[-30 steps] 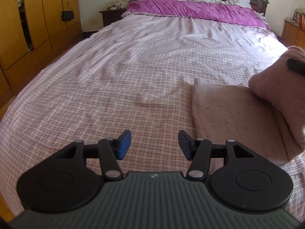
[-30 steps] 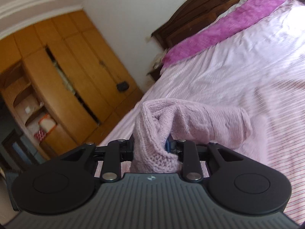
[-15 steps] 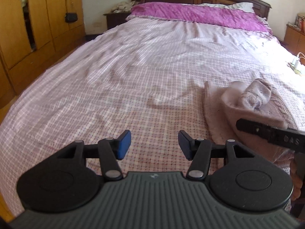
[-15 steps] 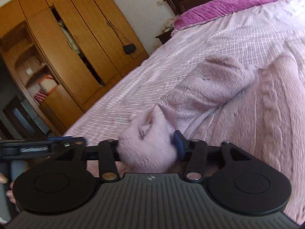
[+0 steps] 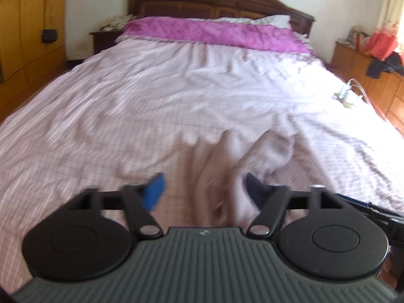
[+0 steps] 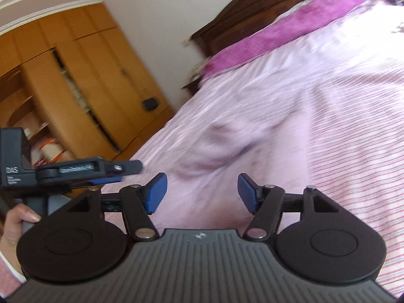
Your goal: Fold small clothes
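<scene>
The left gripper hangs with fingers spread and empty over the near end of the pink knit garment, seemingly lined up for a grip. The right gripper is likewise released, the garment lying rumpled on the bedsheet.

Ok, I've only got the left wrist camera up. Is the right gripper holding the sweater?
Observer: No. The right gripper is open, with nothing between its pads. The sweater lies on the bed ahead of it.
Operator: What's off to its left?
Observer: The left gripper, seen side-on, with a hand wrapped around its handle.
Operator: And behind that?
Observer: A wooden wardrobe with one door standing open.
</scene>
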